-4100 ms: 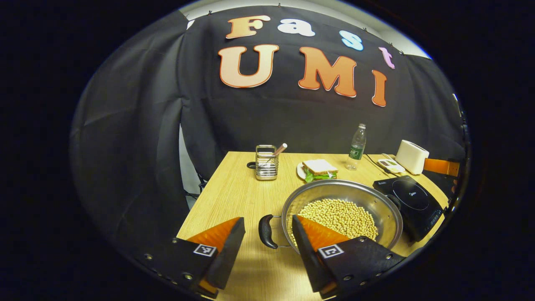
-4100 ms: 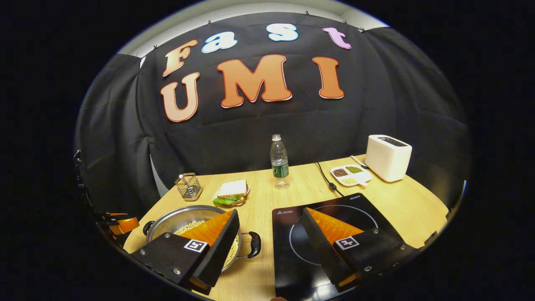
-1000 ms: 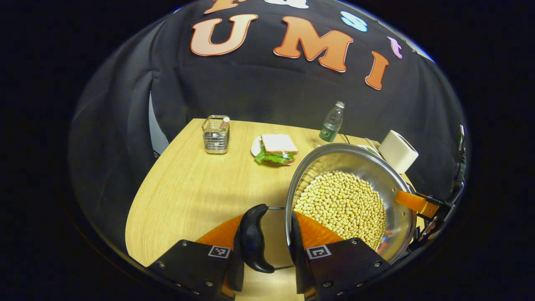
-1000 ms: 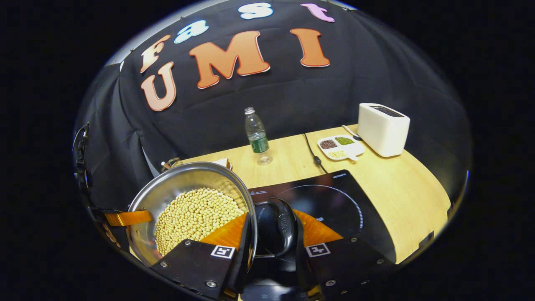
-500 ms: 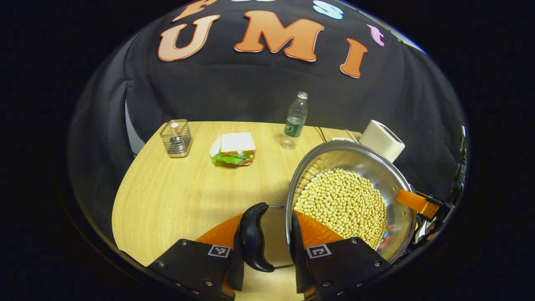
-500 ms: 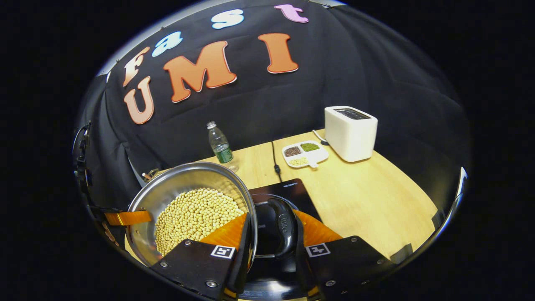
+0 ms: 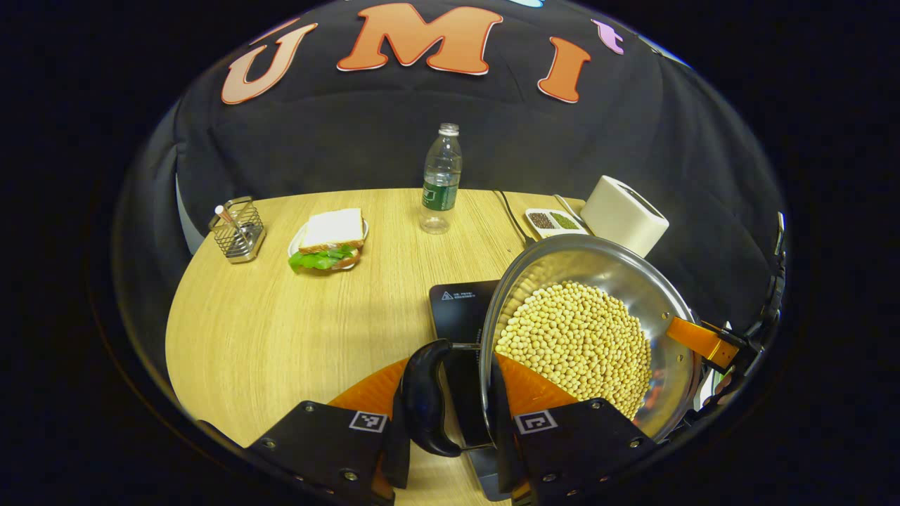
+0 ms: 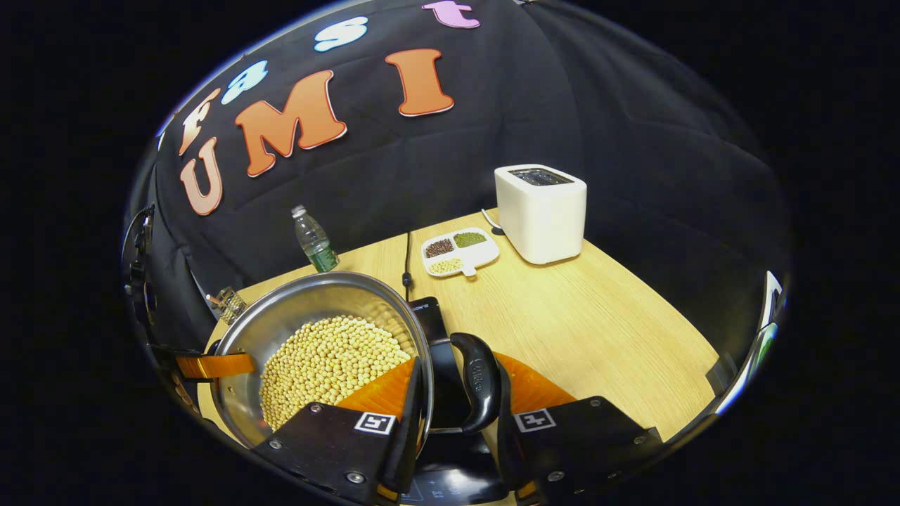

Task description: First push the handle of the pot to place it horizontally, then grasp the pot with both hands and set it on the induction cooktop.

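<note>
Left gripper view: the left gripper [image 7: 445,414] has its two fingers clamped on the pot's near black handle [image 7: 422,397], one finger outside the loop and one against the steel wall, and the pot [image 7: 661,309], heaped with pale beans [image 7: 573,341], hangs in the air above the table [image 7: 295,330]. A corner of the induction cooktop [image 7: 457,302] peeks out from under the pot's left side. Far across the bowl, the other gripper's finger [image 7: 692,336] is at the opposite rim. On the far side of the table stand a wire holder [image 7: 238,230], a sandwich on a plate [image 7: 327,239], a water bottle [image 7: 441,179], a divided dish [image 7: 553,221] and a white toaster [image 7: 622,214]. Right gripper view: the right gripper [image 8: 457,414] is closed on the other black handle [image 8: 479,383], both fingers pressing it. The pot [image 8: 281,309] sits left of the fingers, raised over the dark cooktop [image 8: 450,393] just below. The toaster [image 8: 540,213] and divided dish [image 8: 458,251] stand far right, the bottle [image 8: 314,240] far left.
</note>
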Demonstrator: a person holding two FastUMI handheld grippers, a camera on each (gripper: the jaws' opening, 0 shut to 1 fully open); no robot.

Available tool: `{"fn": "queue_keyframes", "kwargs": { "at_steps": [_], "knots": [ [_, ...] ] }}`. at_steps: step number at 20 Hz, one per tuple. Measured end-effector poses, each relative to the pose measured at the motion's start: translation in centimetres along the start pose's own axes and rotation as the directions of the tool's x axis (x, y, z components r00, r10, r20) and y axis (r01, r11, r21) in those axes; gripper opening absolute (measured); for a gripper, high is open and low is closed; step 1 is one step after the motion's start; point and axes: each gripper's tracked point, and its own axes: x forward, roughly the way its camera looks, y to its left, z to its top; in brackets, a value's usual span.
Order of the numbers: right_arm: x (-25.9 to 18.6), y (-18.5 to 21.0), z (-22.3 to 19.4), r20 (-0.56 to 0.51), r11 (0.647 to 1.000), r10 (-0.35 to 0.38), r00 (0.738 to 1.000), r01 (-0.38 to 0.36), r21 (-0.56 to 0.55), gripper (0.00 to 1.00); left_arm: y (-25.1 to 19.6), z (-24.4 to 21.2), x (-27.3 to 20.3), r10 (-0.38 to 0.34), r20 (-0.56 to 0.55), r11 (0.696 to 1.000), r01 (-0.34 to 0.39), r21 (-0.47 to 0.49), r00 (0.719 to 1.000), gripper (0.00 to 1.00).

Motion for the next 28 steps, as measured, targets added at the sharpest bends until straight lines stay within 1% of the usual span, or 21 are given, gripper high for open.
{"fn": "queue_keyframes", "kwargs": {
  "at_steps": [4,10,11,12,13,14,15,16,17,18,19,20,21,22,23,24,26,27,28],
  "knots": [
    [1.1,-0.2,-0.3,-0.023,1.000,-0.008,1.000,0.008,-0.002,0.47,-0.4,-0.9,1.2,-0.007,-0.033,1.000,0.007,-0.014,0.999,0.51],
    [2.5,0.4,-1.0,-0.060,1.000,0.000,0.998,-0.001,-0.008,0.48,0.3,-1.5,2.0,-0.004,-0.057,0.999,0.002,-0.038,0.998,0.51],
    [3.0,0.5,-0.8,-0.037,1.000,-0.003,0.999,0.002,-0.008,0.49,0.4,-1.6,2.1,-0.021,-0.068,0.998,0.017,-0.056,0.997,0.50],
    [2.6,0.6,-1.0,-0.047,1.000,-0.003,0.999,0.002,-0.015,0.51,0.3,-1.4,2.3,-0.036,-0.057,0.997,0.031,-0.075,0.998,0.51],
    [2.5,0.6,-0.6,-0.034,1.000,0.003,0.999,-0.003,-0.011,0.52,0.4,-1.1,2.3,-0.047,-0.051,0.996,0.043,-0.075,0.998,0.51],
    [2.5,0.3,-0.4,-0.023,1.000,0.008,1.000,-0.007,0.004,0.59,0.1,-1.0,2.5,-0.080,-0.041,0.994,0.077,-0.083,0.996,0.53],
    [2.6,-0.2,-0.5,-0.031,1.000,-0.007,0.999,0.007,0.013,0.62,-0.2,-1.2,2.4,-0.104,-0.042,0.991,0.100,-0.088,0.994,0.56],
    [2.3,-0.9,-0.8,-0.043,0.999,-0.028,0.999,0.029,0.015,0.72,0.0,-1.2,2.4,-0.111,-0.035,0.989,0.107,-0.103,0.993,0.63],
    [2.1,-1.2,-1.0,-0.045,0.999,-0.044,0.998,0.045,0.014,0.76,1.0,-1.2,2.6,-0.097,-0.031,0.989,0.093,-0.115,0.995,0.60],
    [1.8,-1.3,-0.8,-0.034,0.999,-0.050,0.998,0.050,0.018,0.95,1.8,-1.3,2.5,-0.095,-0.024,0.986,0.091,-0.141,0.995,0.68],
    [1.2,-1.3,-0.3,-0.015,0.998,-0.052,0.999,0.052,0.020,0.96,2.3,-1.4,2.1,-0.100,-0.017,0.980,0.096,-0.177,0.995,0.86],
    [0.3,-1.4,0.3,0.005,0.999,-0.052,0.999,0.052,0.013,0.96,2.2,-1.3,1.5,-0.127,-0.007,0.966,0.122,-0.227,0.992,0.94],
    [-0.7,-1.3,1.5,0.034,0.999,-0.052,0.998,0.052,0.003,0.96,2.4,-1.3,0.9,-0.140,0.009,0.955,0.137,-0.264,0.990,0.97],
    [-1.9,-1.1,3.0,0.074,0.999,-0.050,0.996,0.051,-0.005,0.95,2.7,-0.9,-0.1,-0.142,0.031,0.949,0.145,-0.279,0.989,0.99],
    [-3.1,-0.7,4.6,0.119,0.999,-0.044,0.992,0.046,-0.013,0.95,3.2,-0.3,-1.2,-0.128,0.057,0.952,0.139,-0.274,0.990,0.97],
    [-4.5,-0.1,6.2,0.163,0.999,-0.034,0.986,0.038,-0.025,0.96,3.8,0.5,-2.7,-0.107,0.087,0.957,0.126,-0.259,0.990,0.97],
    [-7.6,1.1,9.1,0.244,0.999,-0.008,0.970,0.020,-0.047,0.95,5.4,2.9,-6.2,-0.037,0.178,0.976,0.073,-0.206,0.983,0.96],
    [-9.1,1.8,10.4,0.281,0.998,0.007,0.960,0.010,-0.060,0.95,5.9,4.3,-8.3,-0.005,0.235,0.983,0.048,-0.177,0.972,0.94],
    [-10.5,2.3,11.5,0.314,0.997,0.020,0.949,0.004,-0.073,0.95,6.3,5.8,-10.7,0.025,0.297,0.988,0.023,-0.154,0.955,0.91]
  ]
}}
